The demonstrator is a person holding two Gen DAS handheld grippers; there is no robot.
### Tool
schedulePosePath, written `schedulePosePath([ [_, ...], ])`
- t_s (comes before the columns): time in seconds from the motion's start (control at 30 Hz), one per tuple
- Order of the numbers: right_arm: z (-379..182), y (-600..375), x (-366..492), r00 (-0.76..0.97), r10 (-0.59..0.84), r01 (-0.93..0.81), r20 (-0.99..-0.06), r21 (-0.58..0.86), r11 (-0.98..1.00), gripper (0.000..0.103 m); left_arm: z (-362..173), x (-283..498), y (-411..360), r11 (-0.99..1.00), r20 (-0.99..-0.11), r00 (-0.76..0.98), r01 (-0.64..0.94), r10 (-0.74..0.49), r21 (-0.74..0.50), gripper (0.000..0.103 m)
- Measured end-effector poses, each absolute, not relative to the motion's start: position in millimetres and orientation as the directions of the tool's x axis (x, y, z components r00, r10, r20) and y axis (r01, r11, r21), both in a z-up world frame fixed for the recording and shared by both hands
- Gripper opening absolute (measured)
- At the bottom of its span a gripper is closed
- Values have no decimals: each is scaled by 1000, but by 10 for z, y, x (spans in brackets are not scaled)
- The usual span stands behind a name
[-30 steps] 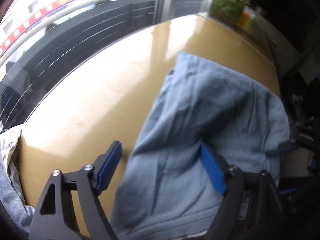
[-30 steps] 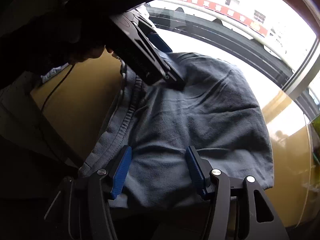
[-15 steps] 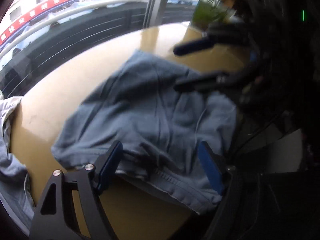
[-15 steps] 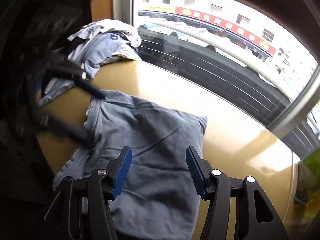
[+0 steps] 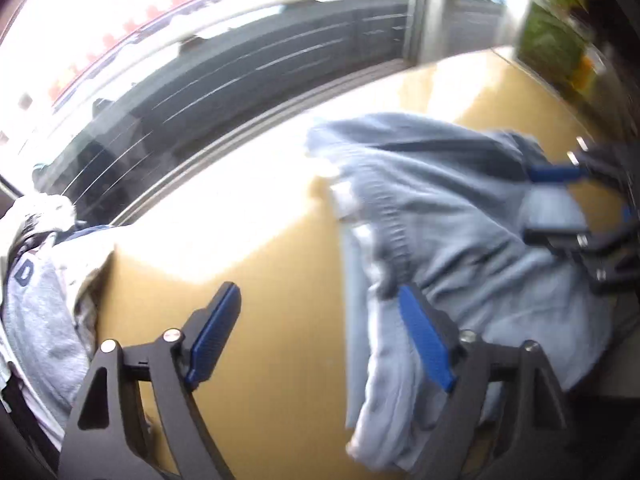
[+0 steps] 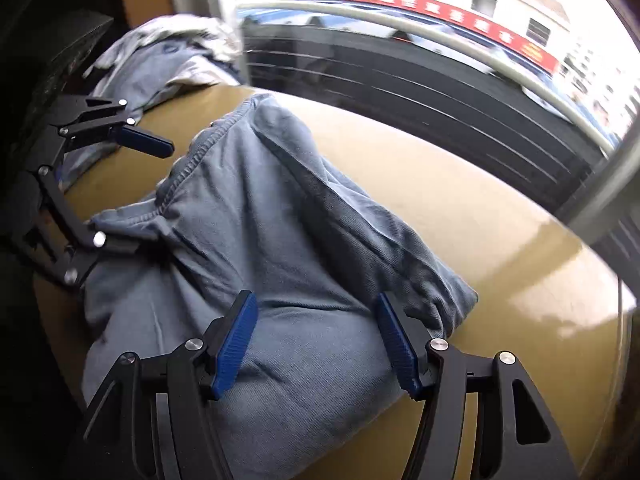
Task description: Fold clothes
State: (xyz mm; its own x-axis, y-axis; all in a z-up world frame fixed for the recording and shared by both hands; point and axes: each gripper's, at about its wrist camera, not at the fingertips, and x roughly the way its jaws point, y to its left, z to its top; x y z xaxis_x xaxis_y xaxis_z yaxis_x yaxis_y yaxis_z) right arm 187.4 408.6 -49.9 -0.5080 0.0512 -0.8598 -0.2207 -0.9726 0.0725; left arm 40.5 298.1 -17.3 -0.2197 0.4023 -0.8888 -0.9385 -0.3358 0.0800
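Note:
A blue-grey garment lies bunched on the tan table; its waistband seam runs along the left edge. It also shows in the left wrist view. My right gripper is open, its blue pads straddling the garment's near end. My left gripper is open, with its right finger over the garment's left edge and its left finger over bare table. It shows at the left in the right wrist view. The right gripper shows at the right edge of the left wrist view.
A pile of other clothes sits at the table's far left; it shows in the left wrist view. A window with a dark railing runs along the table's far edge. A potted plant stands at the far right.
The garment has been drawn together into a narrower bunched heap. My left gripper has swung left, so the pile of clothes came into its view. My right gripper has moved closer over the garment.

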Motion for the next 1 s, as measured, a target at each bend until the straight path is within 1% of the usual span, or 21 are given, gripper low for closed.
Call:
schedulePosePath([
  [0.07, -499, 4166, 2209, -489, 174, -465, -855, 87, -881, 63, 117, 372, 2932, -347, -862, -181, -938, 474, 7, 72],
  [0.1, -490, 4111, 2315, -463, 214, -524, -860, 71, -849, 64, 189, 500, 2898, -321, -853, -157, -947, 497, -13, 74],
  [0.17, -438, 4027, 2469, -469, 172, -556, -867, 138, -820, 65, 323, 775, 2831, -263, -835, -106, -964, 540, -47, 75],
  [0.2, -411, 3990, 2545, -477, 142, -567, -867, 180, -804, 65, 305, 964, 2891, -229, -835, -86, -972, 543, -49, 75],
  [0.27, -258, 3941, 2590, -520, 117, -486, -846, 180, -855, 65, 148, 1383, 2950, -133, -856, 12, -987, 516, -95, 76],
  [0.3, -174, 3919, 2603, -542, 106, -435, -833, 171, -884, 65, 50, 1584, 2965, -124, -861, 12, -988, 509, -87, 77],
  [0.33, -108, 3906, 2600, -564, 110, -371, -818, 132, -919, 66, -68, 1769, 2964, -145, -864, -45, -989, 501, -32, 75],
  [0.37, -51, 3897, 2590, -586, 119, -299, -802, 77, -951, 67, -218, 1908, 2983, -137, -875, -79, -991, 478, 15, 75],
  [0.4, -56, 3906, 2549, -587, 98, -225, -804, 45, -973, 68, -359, 2025, 2997, -123, -886, -100, -991, 453, 49, 76],
  [0.43, -88, 3923, 2495, -577, 65, -148, -814, 25, -989, 70, -439, 2010, 2972, -161, -874, -137, -985, 466, 68, 89],
  [0.47, -120, 3939, 2441, -564, 33, -69, -825, 7, -998, 70, -515, 1984, 2944, -204, -860, -175, -975, 479, 84, 99],
  [0.5, -204, 3964, 2402, -539, -3, -3, -842, 6, -1000, 70, -546, 1843, 2948, -221, -872, -132, -975, 470, 29, 103],
  [0.57, -405, 4028, 2359, -490, -72, 103, -869, 25, -994, 70, -602, 1543, 2960, -254, -891, -32, -963, 452, -93, 103],
  [0.63, -493, 4210, 2364, -516, -146, 73, -844, 126, -989, 74, -621, 1238, 3010, -300, -900, -73, -951, 430, -66, 103],
  [0.7, -522, 4315, 2395, -565, -169, -32, -808, 226, -974, 75, -634, 881, 3118, -361, -897, -86, -929, 433, -85, 103],
  [0.77, -510, 4174, 2444, -588, -94, -128, -803, 207, -970, 76, -585, 582, 3225, -426, -897, -88, -897, 433, -117, 102],
  [0.8, -502, 4088, 2470, -595, -51, -173, -802, 191, -966, 76, -475, 518, 3207, -451, -883, -99, -882, 459, -135, 100],
  [0.83, -486, 3996, 2479, -591, -30, -185, -806, 171, -968, 76, -360, 459, 3185, -473, -867, -111, -867, 486, -154, 93],
  [0.9, -445, 3805, 2482, -574, -3, -177, -819, 128, -976, 77, -121, 370, 3090, -510, -835, -126, -837, 535, -200, 93],
  [1.0, -243, 3819, 2519, -619, -28, -69, -785, 90, -994, 77, 82, 541, 2958, -466, -784, -84, -840, 615, -276, 94],
])
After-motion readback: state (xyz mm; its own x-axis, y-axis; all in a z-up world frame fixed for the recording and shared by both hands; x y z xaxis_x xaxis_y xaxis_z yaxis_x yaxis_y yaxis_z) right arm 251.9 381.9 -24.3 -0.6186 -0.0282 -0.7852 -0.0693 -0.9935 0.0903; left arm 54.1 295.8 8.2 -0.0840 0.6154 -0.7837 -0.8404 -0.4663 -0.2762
